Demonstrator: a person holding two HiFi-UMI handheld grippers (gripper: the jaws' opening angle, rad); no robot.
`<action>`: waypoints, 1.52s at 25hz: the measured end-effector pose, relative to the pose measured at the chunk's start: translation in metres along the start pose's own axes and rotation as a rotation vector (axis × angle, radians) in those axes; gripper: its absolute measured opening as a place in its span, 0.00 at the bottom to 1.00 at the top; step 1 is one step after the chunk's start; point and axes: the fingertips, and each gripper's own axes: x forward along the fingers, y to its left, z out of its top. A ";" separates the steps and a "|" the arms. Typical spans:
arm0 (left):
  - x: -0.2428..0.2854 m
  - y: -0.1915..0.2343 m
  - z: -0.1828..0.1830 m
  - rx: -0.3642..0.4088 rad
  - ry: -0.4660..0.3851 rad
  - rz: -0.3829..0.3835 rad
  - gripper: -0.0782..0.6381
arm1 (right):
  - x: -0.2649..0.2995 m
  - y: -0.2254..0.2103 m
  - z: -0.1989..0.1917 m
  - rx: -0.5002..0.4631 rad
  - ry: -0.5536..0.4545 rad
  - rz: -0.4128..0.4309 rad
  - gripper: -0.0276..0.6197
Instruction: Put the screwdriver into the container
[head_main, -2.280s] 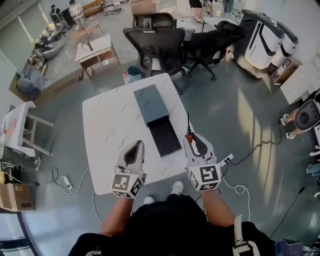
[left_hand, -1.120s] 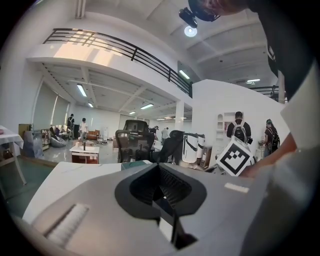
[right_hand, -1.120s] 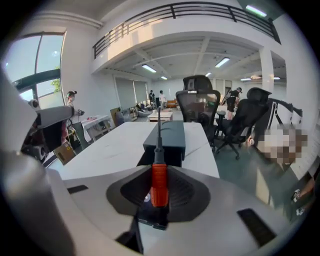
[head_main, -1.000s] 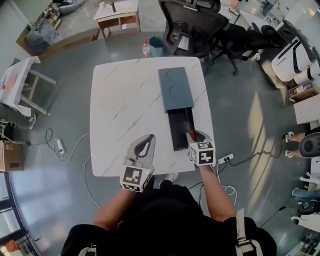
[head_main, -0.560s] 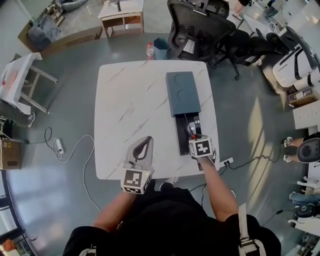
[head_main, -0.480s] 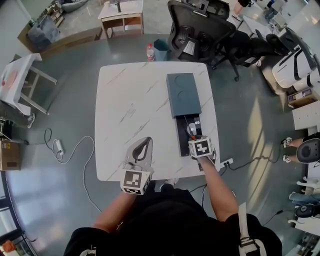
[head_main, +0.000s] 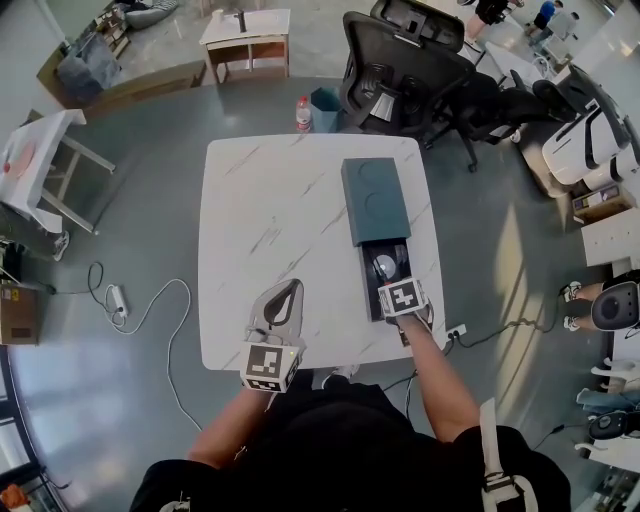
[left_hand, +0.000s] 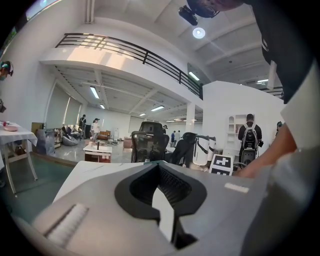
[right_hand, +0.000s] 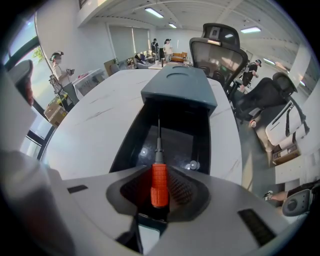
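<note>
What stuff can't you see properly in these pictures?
- Head view: the right gripper's cube hides the screwdriver.
- Right gripper view: the lid covers the container's far half, so the inside there is hidden.
- Right gripper view: two round bits in the container are too small to name.

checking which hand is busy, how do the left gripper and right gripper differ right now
Load: the right gripper has its jaws clamped on the orange-handled screwdriver; the left gripper has its jaws shut on nothing.
Pose: the right gripper points steeply down into the open container; the left gripper sits near level over the bare table.
Both carry a marker cube.
</note>
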 end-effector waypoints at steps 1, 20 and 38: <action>-0.001 0.002 -0.001 0.002 0.003 -0.001 0.12 | 0.001 0.001 0.000 -0.001 0.003 -0.002 0.19; 0.002 -0.009 0.006 -0.016 0.018 -0.007 0.12 | -0.086 0.015 0.042 -0.100 -0.266 -0.008 0.23; 0.009 -0.049 0.094 0.055 -0.150 -0.035 0.12 | -0.334 0.046 0.116 -0.131 -1.213 -0.102 0.05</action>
